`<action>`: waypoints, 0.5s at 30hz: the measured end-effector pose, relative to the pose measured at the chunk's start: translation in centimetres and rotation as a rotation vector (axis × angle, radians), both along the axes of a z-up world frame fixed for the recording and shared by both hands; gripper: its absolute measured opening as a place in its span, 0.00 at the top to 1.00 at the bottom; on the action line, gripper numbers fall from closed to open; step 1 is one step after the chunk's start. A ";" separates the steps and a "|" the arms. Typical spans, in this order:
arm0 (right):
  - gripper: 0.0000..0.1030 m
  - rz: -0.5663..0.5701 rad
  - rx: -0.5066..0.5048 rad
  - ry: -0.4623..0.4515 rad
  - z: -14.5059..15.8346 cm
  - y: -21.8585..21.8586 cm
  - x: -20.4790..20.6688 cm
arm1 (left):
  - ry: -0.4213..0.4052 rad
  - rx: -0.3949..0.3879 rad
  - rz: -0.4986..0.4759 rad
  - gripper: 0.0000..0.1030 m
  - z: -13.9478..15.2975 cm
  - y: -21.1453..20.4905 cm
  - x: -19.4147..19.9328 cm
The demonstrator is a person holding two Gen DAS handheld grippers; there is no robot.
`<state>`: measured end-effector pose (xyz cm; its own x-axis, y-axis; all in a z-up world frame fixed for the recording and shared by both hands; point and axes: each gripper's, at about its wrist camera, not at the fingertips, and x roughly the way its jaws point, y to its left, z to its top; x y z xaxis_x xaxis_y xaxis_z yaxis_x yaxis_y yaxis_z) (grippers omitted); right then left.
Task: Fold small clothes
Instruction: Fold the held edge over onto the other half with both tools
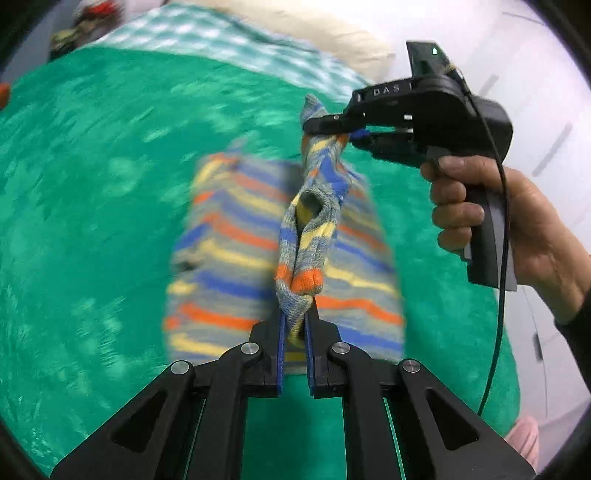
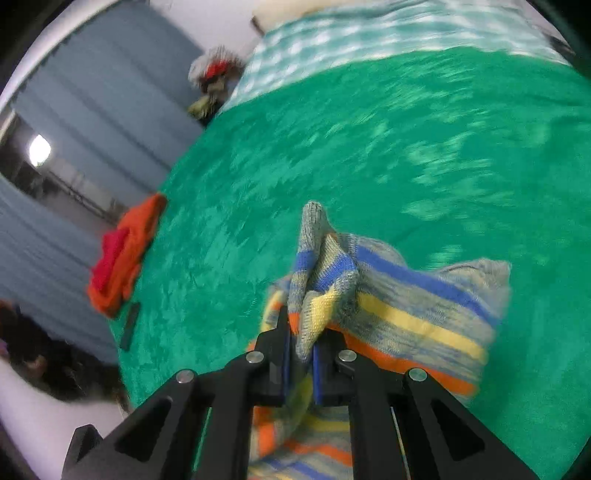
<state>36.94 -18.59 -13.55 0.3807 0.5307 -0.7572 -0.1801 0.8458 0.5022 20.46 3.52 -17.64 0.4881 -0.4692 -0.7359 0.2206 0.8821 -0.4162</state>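
A small knitted garment with grey, blue, yellow and orange stripes hangs over the green blanket. My left gripper is shut on one bunched edge of it. In the left wrist view my right gripper, held by a person's hand, pinches the far end of the same raised edge. The right wrist view shows my right gripper shut on a gathered fold of the striped garment, whose body droops to the right and below. Both views are blurred by motion.
An orange and red cloth lies at the blanket's left edge, next to a dark flat object. A checked teal cover and a cream pillow lie at the far end. Grey curtains hang to the left.
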 end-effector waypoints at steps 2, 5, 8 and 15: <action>0.90 0.025 -0.042 0.023 -2.1 3.6 1.4 | 0.057 0.035 0.041 0.88 -2.2 1.4 0.5; 0.63 0.047 0.041 0.092 -5.5 6.3 2.2 | 0.137 0.035 0.085 0.76 -3.8 3.4 0.6; 0.51 0.026 0.157 0.065 -5.8 5.3 0.9 | 0.113 0.009 0.141 0.48 -2.3 6.3 0.0; 0.51 -0.022 -0.095 -0.164 -0.8 -1.1 -8.1 | 0.038 0.012 0.044 0.30 0.2 4.4 3.1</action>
